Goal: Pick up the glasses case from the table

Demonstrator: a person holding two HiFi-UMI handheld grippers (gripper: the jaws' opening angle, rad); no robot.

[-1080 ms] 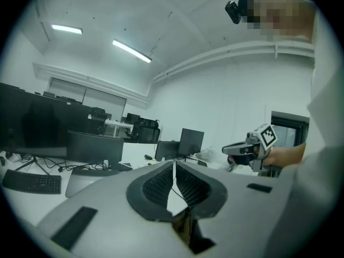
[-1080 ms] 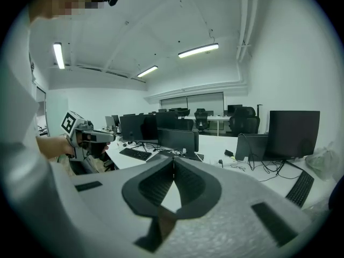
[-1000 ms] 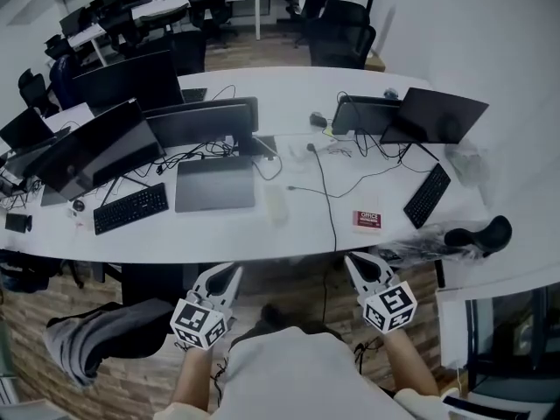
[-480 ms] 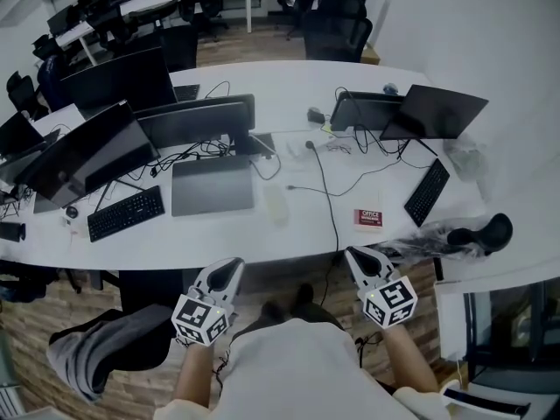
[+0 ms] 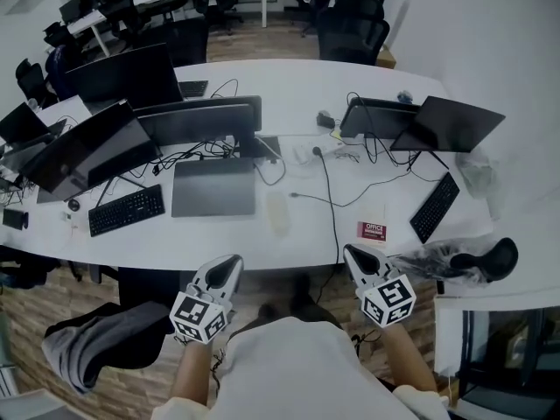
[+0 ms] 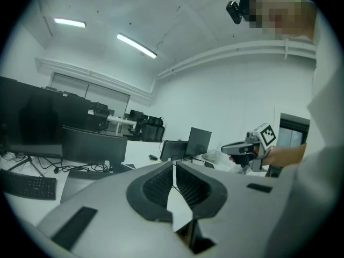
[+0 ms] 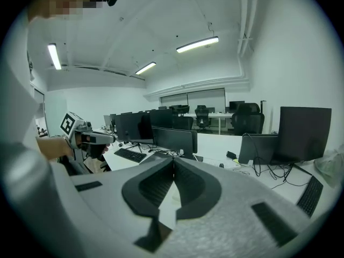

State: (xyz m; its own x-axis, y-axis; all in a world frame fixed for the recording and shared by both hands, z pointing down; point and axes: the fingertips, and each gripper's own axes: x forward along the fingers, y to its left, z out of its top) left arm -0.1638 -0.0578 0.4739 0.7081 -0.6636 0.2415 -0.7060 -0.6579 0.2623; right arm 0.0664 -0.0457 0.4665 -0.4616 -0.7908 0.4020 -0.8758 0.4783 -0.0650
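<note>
Left gripper: clenched, jaws pressed together with nothing between them. It sits just off the near edge of the counter, to the left of the person's body.
Right gripper: also clenched and empty, the ribbed pads meeting along one line. It sits at the near edge, to the right of the body.
Glasses case: most likely the pale oblong item lying flat in the near middle of the counter, though it is too small and faint to be sure. It lies between a closed laptop on its left and a dark cable on its right. A red and white box lies further right.
Contact: none; both grippers are well apart from the case, which lies farther in than either.
Done so far: judging by the layout, nothing beyond facing the counter; the case is untouched.
Left to do: reach one gripper over the near edge, open its jaws, set them around the case, close and lift it.
Likelier gripper: either could reach, since the case lies roughly between the two.
</note>
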